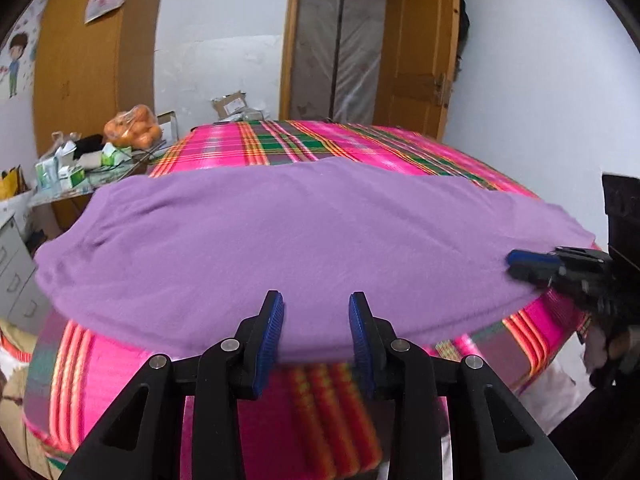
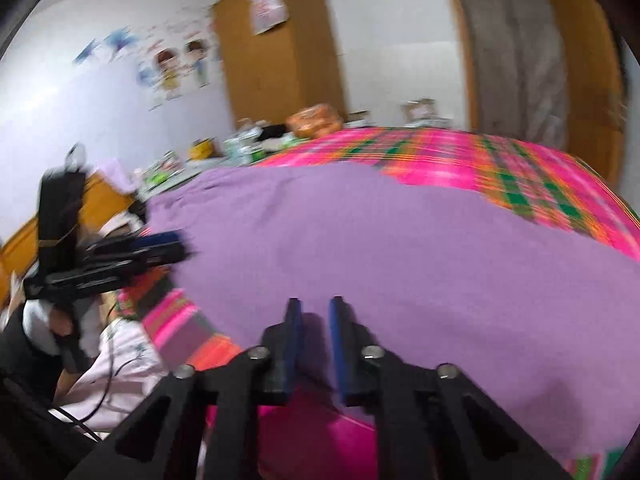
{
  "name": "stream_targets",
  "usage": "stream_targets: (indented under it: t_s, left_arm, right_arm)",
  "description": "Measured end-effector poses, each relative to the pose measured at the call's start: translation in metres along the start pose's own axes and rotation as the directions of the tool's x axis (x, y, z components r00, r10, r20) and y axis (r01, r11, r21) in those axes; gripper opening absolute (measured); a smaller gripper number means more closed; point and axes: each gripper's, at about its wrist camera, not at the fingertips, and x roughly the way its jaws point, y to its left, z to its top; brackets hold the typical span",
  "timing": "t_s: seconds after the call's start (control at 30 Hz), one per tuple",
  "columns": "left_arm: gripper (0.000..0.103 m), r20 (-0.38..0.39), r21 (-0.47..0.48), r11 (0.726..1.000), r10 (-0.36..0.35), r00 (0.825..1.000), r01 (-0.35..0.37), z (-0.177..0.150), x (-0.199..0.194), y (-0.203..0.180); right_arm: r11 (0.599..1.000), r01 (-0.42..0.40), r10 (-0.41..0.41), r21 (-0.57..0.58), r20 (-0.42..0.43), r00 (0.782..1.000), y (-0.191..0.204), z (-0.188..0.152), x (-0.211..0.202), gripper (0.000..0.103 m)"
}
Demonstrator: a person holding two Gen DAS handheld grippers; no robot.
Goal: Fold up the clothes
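While the purple knit garment (image 1: 280, 232) lies flat on the pink plaid bed (image 1: 360, 140), we hold the left tool (image 1: 316, 320) spread at its near edge and the right tool (image 2: 312, 320) narrowly parted

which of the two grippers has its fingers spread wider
The left gripper: the purple garment shows across a broad gap between its blue pads. The right gripper leaves only a narrow slit.

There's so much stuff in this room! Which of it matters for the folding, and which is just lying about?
For the folding:
purple garment, spread flat
plaid bed cover under it
left gripper, open at the near edge
right gripper, open

Just lying about:
bag of oranges
small cartons on the side table
wooden wardrobe
door
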Motion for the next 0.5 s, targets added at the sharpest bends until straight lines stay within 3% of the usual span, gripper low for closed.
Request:
stream_targets:
  t_s: [0.1, 0.23, 0.5]
  left_arm:
    - [0.035, 0.008, -0.021, 1.000, 0.012, 1.000, -0.012, -0.006, -0.009, 0.007]
    - [0.035, 0.006, -0.049, 0.998, 0.028, 1.000, -0.028, -0.009, -0.016, 0.015]
    - [0.036, 0.001, -0.117, 0.986, 0.116, 0.993, -0.115, 0.008, -0.008, 0.040]
  right_arm:
    - [0.990, 0.048, -0.050, 0.129, 0.018, 0.999, -0.038, -0.008, -0.023, 0.000]
    - [0.966, 0.140, -0.145, 0.217, 0.003, 0.989, -0.072, -0.013, -0.048, 0.002]
    - [0.932, 0.041, -0.036, 0.361, -0.023, 0.999, -0.104, 0.045, -0.006, 0.014]
